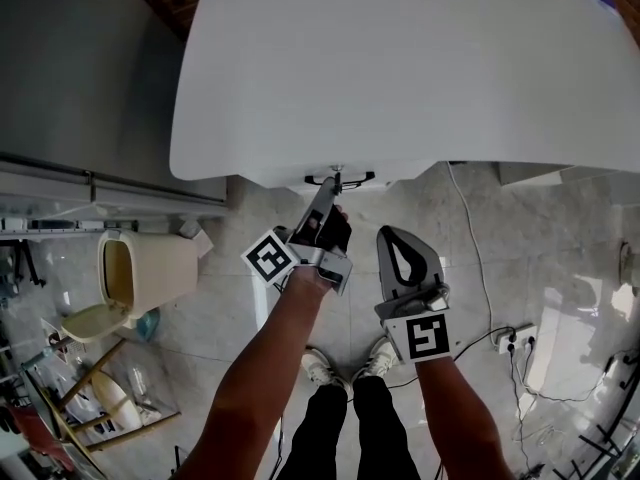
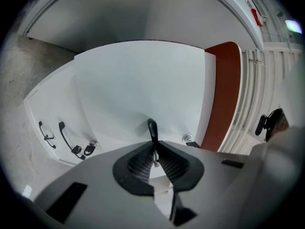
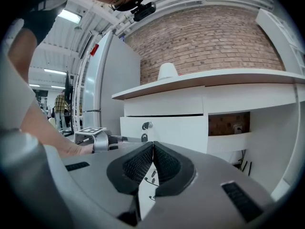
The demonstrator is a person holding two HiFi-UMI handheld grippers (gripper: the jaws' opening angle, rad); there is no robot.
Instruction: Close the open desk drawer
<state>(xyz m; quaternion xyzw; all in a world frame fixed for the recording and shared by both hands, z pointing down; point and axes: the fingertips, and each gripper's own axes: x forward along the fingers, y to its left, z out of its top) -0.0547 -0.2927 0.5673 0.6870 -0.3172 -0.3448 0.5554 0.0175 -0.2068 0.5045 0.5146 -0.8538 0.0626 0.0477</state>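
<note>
Drawer (image 3: 181,132) looks rigid and free-sliding; push at its black handle (image 2: 152,128). Left gripper (image 2: 153,143) clamps it; right gripper (image 3: 152,146) is closed, empty.

Bare floor (image 1: 540,258) lies open before the desk (image 1: 400,68); a bin (image 1: 172,268) stands off left.

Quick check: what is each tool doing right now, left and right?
Left tool: closed on the drawer handle.
Right tool: closed, nothing between its jaws.
</note>
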